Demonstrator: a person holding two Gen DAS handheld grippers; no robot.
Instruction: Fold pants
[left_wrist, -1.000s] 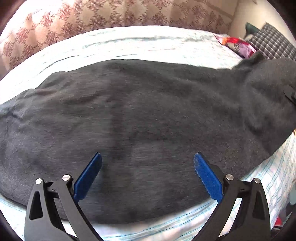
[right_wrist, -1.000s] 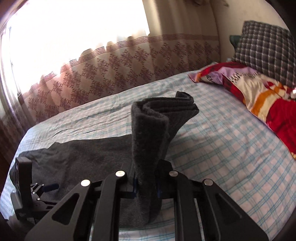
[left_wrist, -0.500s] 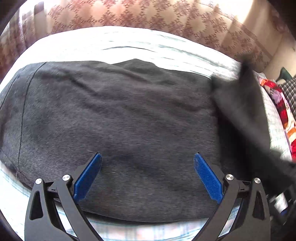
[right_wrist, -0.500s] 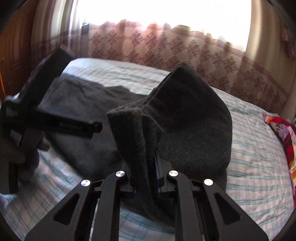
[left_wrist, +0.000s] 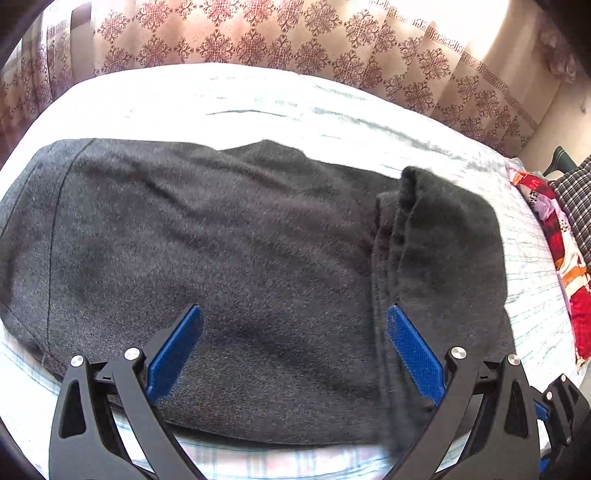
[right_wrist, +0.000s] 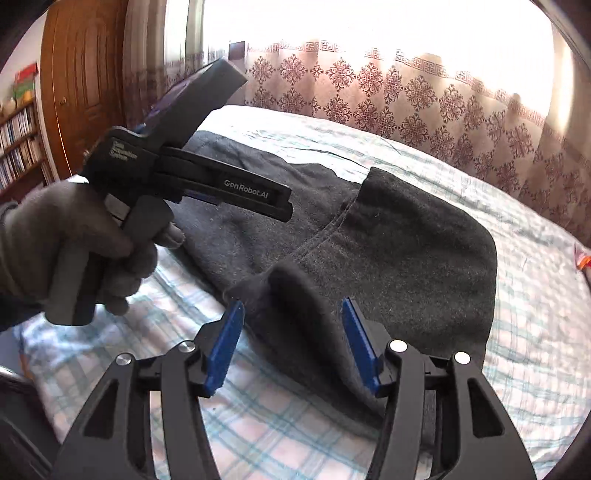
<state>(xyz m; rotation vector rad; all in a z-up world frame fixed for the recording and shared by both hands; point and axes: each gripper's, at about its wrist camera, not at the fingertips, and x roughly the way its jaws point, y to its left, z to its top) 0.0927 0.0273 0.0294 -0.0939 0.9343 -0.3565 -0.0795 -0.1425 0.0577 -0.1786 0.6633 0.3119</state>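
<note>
**Pants folded over on bed, both grippers off the cloth**

Right gripper (right_wrist: 291, 343): jaws opening, a raised fold of cloth between the pads, not pinched. Left gripper (left_wrist: 293, 354): jaws wide apart over the fabric. One pair of dark grey pants (left_wrist: 221, 266), leg end doubled over. One checked bedsheet (right_wrist: 535, 295), patterned curtain (left_wrist: 295, 40) behind

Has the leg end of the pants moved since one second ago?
Yes. The leg end, raised then toward the pillows, now lies folded over the pants, nearer the curtain; the right gripper is opening.

Home bedroom: bed (left_wrist: 258, 96), curtain (right_wrist: 424, 92), bookshelf (right_wrist: 18, 147).
</note>
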